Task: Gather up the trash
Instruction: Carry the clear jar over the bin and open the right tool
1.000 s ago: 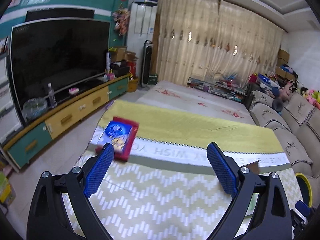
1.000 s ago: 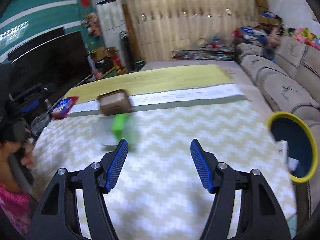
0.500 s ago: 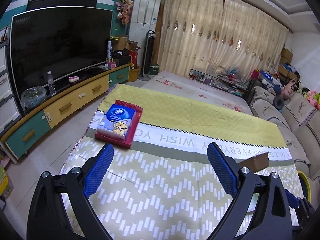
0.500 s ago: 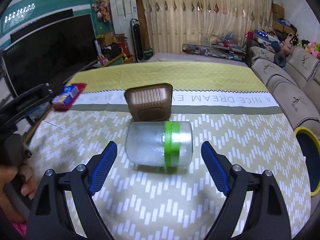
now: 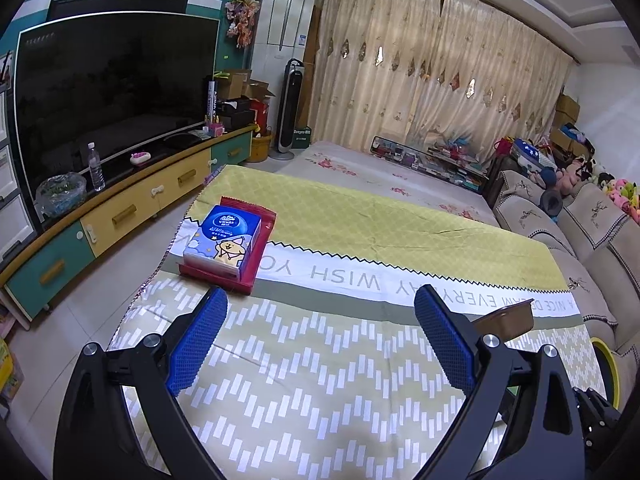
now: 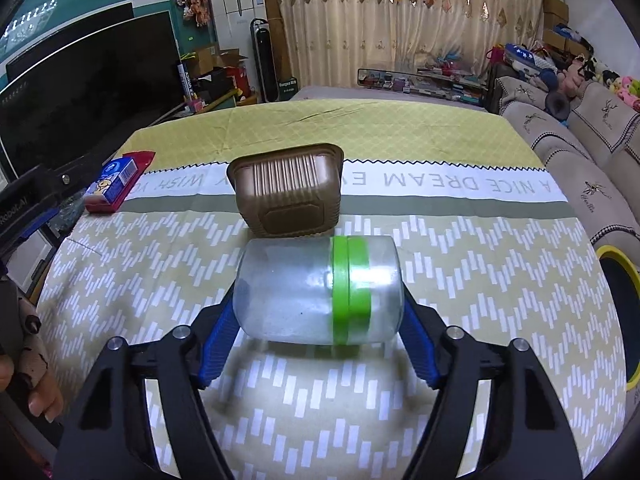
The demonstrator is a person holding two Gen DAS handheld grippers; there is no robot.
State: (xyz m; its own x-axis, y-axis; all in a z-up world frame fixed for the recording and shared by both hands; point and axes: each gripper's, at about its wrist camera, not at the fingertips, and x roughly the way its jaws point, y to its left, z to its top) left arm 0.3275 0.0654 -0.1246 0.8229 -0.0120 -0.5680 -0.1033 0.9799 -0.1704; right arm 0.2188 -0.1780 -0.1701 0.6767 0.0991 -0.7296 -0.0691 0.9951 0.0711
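A clear plastic jar (image 6: 288,292) with a green band lies on its side on the patterned tablecloth (image 6: 480,272). My right gripper (image 6: 318,304) straddles it, a blue pad at each end. The jaws are closing on the jar, and I see no firm press. Just behind the jar a brown ribbed plastic tray (image 6: 288,196) lies tipped over; its edge (image 5: 508,320) also shows in the left wrist view. My left gripper (image 5: 320,312) hovers open over the cloth with nothing between its fingers. Ahead of it to the left sits a blue tissue pack (image 5: 226,240) in a red tray.
A yellow-rimmed bin (image 6: 616,312) stands by the sofa (image 6: 592,168) at the table's right edge. A TV and low cabinet (image 5: 120,216) line the left wall. A person's hand (image 6: 32,380) holding the left gripper shows at the left edge of the right wrist view.
My right gripper moved forward and down to the jar, which now lies between its pads; the jaws widened, then narrowed. The left gripper barely moved and stays open.
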